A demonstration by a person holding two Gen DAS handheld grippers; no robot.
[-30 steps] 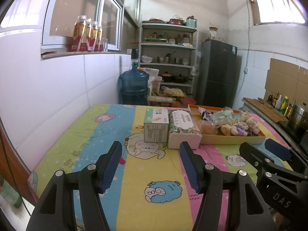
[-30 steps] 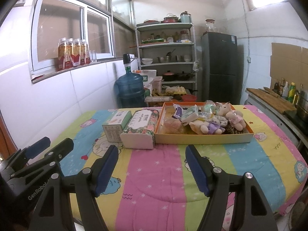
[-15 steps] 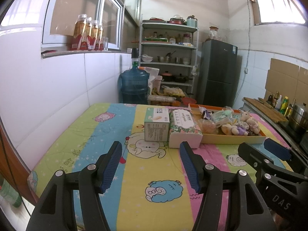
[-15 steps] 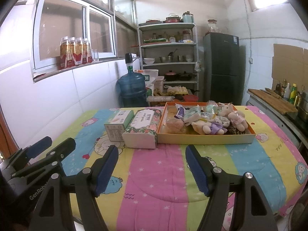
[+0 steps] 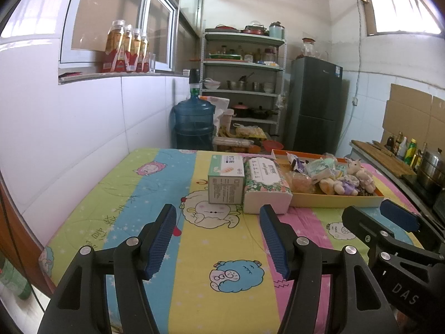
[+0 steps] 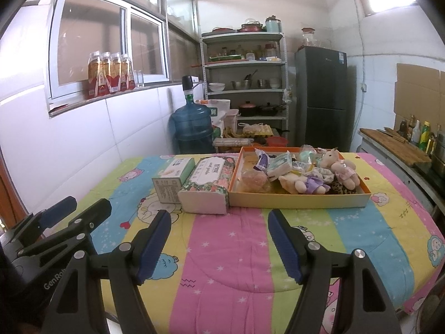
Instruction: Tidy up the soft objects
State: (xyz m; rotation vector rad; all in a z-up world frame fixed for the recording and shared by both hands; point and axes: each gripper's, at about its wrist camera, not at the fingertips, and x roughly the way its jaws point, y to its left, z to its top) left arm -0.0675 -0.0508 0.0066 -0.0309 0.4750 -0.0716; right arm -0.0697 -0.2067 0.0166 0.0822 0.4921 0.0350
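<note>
both grippers hovered over the striped cartoon cloth covering the surface (image 6: 230, 250), the left gripper (image 5: 218, 239) and right gripper (image 6: 219, 243) each with fingers apart and empty. the soft toys (image 6: 317, 178) lay heaped in an orange tray (image 6: 300, 201) ahead, with a floral tissue pack (image 6: 207, 186) touching its left wall and a green box (image 6: 172, 181) beside that.

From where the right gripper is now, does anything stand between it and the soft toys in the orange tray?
Only the tray's own near wall. The right gripper is open and empty over bare quilt. The soft toys lie behind that wall. The floral tissue pack stands left of the tray, off the path.
</note>
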